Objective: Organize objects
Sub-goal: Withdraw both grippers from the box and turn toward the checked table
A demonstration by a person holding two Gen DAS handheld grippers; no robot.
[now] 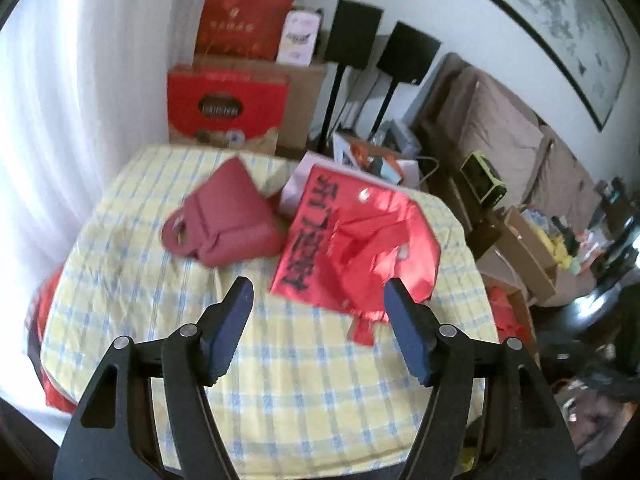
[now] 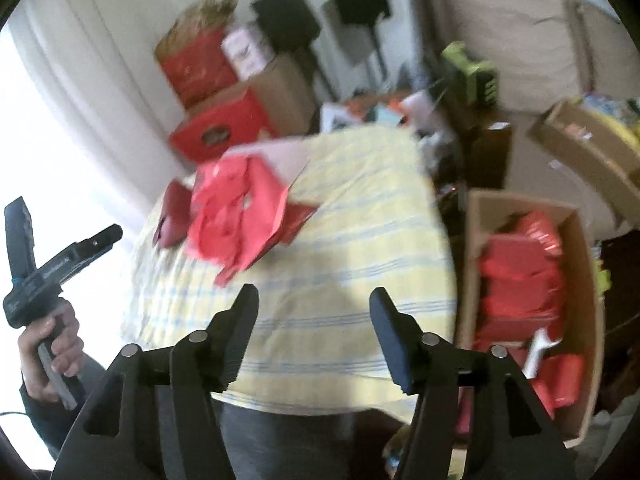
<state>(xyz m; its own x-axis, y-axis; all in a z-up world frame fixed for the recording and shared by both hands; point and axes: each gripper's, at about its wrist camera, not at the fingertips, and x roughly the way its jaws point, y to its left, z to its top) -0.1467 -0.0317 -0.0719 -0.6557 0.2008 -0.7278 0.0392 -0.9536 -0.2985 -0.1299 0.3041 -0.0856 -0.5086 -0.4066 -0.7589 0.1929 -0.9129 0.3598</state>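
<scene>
A bright red paper bag with black characters (image 1: 352, 240) lies crumpled on the yellow checked tablecloth (image 1: 280, 380), overlapping a pale pink bag (image 1: 298, 178). A dark red folded bag (image 1: 232, 220) lies to its left. My left gripper (image 1: 318, 296) is open and empty, just in front of the bright red bag. My right gripper (image 2: 314, 306) is open and empty over the table's near edge; the red bag (image 2: 240, 208) lies farther off to the left. The left gripper also shows in the right wrist view (image 2: 116, 234), held in a hand at far left.
A cardboard box (image 2: 584, 280) with several red bags stands on the floor right of the table. Red gift boxes (image 1: 228, 100) and cartons are stacked behind the table by the curtain. Speakers on stands (image 1: 352, 36), a sofa (image 1: 500, 132) and clutter fill the right.
</scene>
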